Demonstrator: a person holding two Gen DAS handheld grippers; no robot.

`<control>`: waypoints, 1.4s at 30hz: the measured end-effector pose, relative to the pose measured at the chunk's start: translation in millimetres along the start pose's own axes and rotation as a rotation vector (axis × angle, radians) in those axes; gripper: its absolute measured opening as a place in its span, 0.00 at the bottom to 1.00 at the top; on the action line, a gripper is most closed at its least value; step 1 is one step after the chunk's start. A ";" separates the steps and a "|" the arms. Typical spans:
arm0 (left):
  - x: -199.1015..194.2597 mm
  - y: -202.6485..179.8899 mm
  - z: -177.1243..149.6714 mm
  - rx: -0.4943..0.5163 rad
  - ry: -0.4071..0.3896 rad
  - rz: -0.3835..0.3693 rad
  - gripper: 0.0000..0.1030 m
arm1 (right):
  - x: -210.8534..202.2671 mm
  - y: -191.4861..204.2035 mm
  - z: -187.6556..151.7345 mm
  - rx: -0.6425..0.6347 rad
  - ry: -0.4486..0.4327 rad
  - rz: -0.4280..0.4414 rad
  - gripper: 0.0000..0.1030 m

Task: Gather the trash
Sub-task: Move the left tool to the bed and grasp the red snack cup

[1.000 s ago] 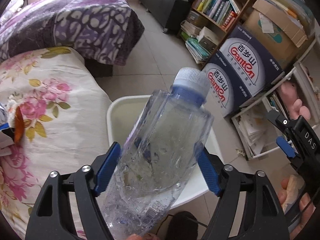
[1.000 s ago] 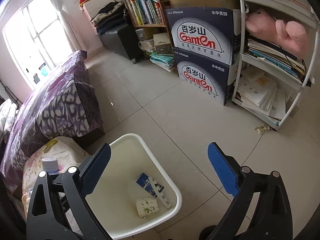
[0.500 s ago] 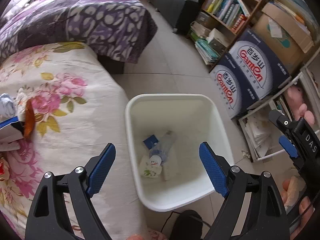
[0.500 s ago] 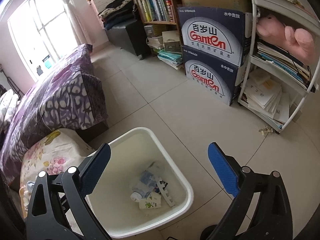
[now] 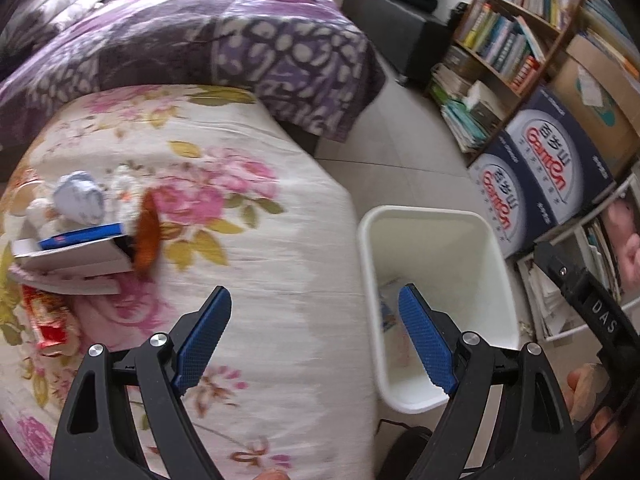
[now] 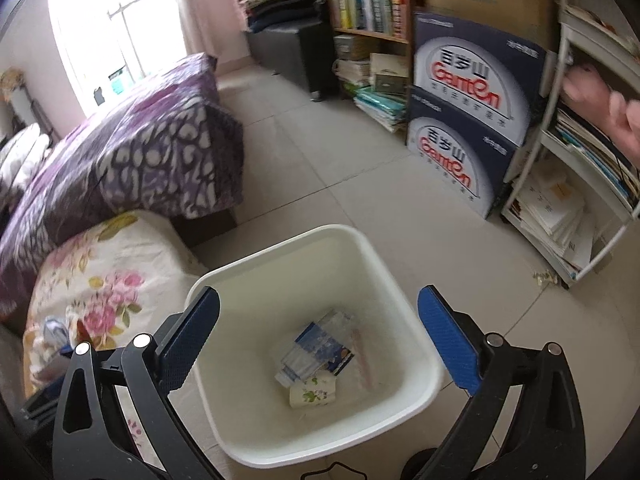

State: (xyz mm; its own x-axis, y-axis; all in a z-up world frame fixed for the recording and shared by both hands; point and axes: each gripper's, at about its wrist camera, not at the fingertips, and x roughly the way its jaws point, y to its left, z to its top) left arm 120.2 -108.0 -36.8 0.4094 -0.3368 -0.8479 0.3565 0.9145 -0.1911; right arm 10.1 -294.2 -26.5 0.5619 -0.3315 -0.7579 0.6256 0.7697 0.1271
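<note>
A white trash bin (image 5: 424, 213) (image 6: 280, 242) stands on the floor beside the floral bed. Inside it lie a clear plastic bottle (image 6: 308, 354), a blue-and-white packet (image 6: 340, 354) and a floral paper cup (image 6: 312, 394). My left gripper (image 5: 314, 338) is open and empty, above the bed's edge next to the bin. On the bed lie a crumpled white-blue wad (image 5: 78, 202), an orange peel (image 5: 146, 236), flat white and blue boxes (image 5: 74, 258) and a red wrapper (image 5: 50, 322). My right gripper (image 6: 318, 344) is open and empty above the bin.
Two stacked Ganten water cartons (image 6: 464, 120) stand at the right by a bookshelf (image 5: 508, 40) and a white wire rack of papers (image 6: 568, 208). A purple patterned quilt (image 5: 224, 36) covers the far bed. Tiled floor (image 6: 340, 152) lies between.
My left gripper let go of the plastic bottle, which dropped into the bin, then swung left toward the trash on the bed. My right gripper moved in over the bin.
</note>
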 end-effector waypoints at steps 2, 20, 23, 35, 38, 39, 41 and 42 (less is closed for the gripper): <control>-2.9 14.3 -0.2 -0.012 -0.007 0.043 0.81 | 0.7 10.8 -2.2 -0.024 0.004 0.004 0.93; -27.7 177.2 -24.1 -0.303 0.064 0.381 0.81 | 11.1 102.4 -28.8 -0.187 0.058 0.096 0.93; -31.0 197.8 -31.4 -0.343 0.082 0.379 0.81 | 12.1 116.2 -33.9 -0.210 0.064 0.112 0.93; -12.4 256.1 -48.6 -0.543 0.187 0.220 0.81 | 8.3 167.4 -54.8 -0.369 0.042 0.204 0.93; -5.3 263.9 -49.8 -0.589 0.177 0.150 0.81 | 4.0 179.5 -60.3 -0.428 0.021 0.244 0.93; -4.2 264.7 -48.6 -0.592 0.167 0.134 0.81 | 3.0 183.0 -61.8 -0.443 0.016 0.253 0.93; -2.4 264.1 -47.5 -0.587 0.155 0.121 0.76 | -0.3 192.3 -67.7 -0.494 0.002 0.280 0.93; 0.1 262.5 -48.0 -0.580 0.161 0.118 0.71 | -1.7 195.8 -70.4 -0.516 -0.003 0.290 0.93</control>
State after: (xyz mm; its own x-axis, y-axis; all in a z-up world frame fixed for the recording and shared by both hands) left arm 173.5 142.9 -110.8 0.2698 -0.2295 -0.9352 -0.2174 0.9316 -0.2913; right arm 93.6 -104.6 -45.4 0.6723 -0.0690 -0.7370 0.1030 0.9947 0.0008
